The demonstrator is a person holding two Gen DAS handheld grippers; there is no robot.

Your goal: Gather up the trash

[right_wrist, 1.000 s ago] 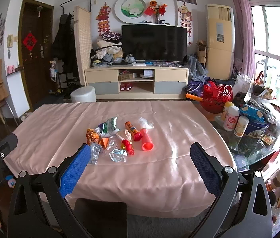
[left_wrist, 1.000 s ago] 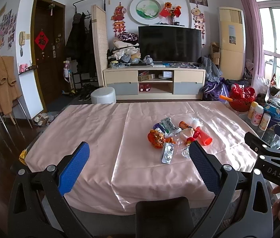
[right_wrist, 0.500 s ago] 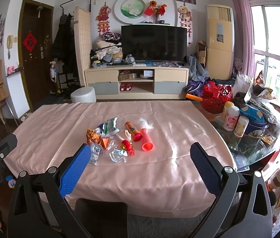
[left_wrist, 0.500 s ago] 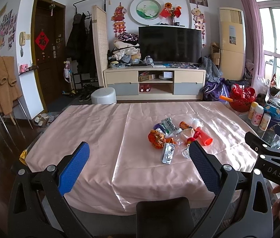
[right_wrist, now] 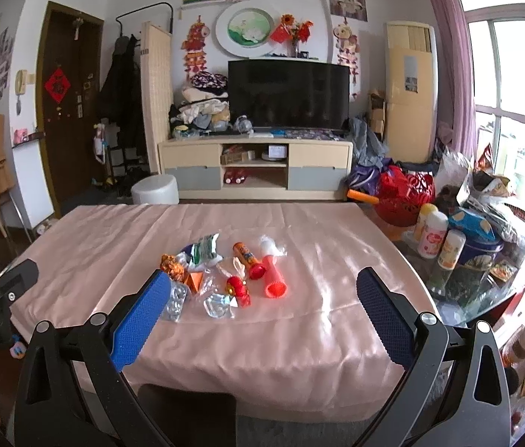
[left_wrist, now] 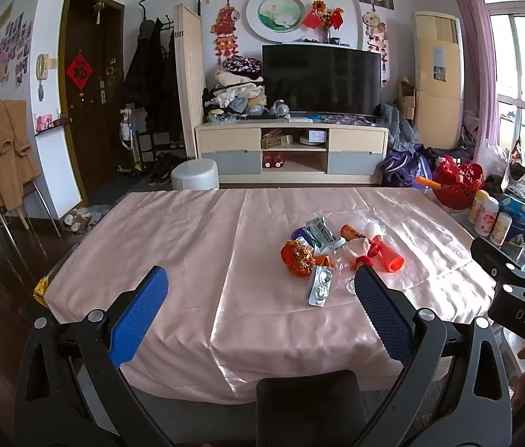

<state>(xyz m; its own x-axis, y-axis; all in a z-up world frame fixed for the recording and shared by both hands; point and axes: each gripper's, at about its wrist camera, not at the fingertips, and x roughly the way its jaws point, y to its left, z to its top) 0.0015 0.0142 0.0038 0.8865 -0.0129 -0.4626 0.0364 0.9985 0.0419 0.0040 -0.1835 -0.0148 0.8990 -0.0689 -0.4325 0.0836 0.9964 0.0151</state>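
A small heap of trash lies on the pink tablecloth [left_wrist: 195,246]: an orange crumpled wrapper [left_wrist: 297,257], a silver blister pack [left_wrist: 320,285], a green-white packet [left_wrist: 322,231], an orange tube [right_wrist: 248,257], a red cap-like tube [right_wrist: 274,278] and clear plastic scraps [right_wrist: 219,304]. My left gripper [left_wrist: 260,294] is open and empty, held before the table's near edge, left of the heap. My right gripper [right_wrist: 262,294] is open and empty, held before the near edge with the heap just beyond its left finger [right_wrist: 139,316]. The right gripper's body shows in the left wrist view [left_wrist: 519,298].
Bottles [right_wrist: 435,240] and bags crowd a glass side table to the right. A red basket [right_wrist: 406,193] stands behind it. A TV stand [right_wrist: 255,169], a white stool [right_wrist: 154,190] and a chair with a brown coat [left_wrist: 5,152] lie beyond the table.
Almost nothing: both grippers stay open and hover at the table's near edge. The views shift only very slightly.
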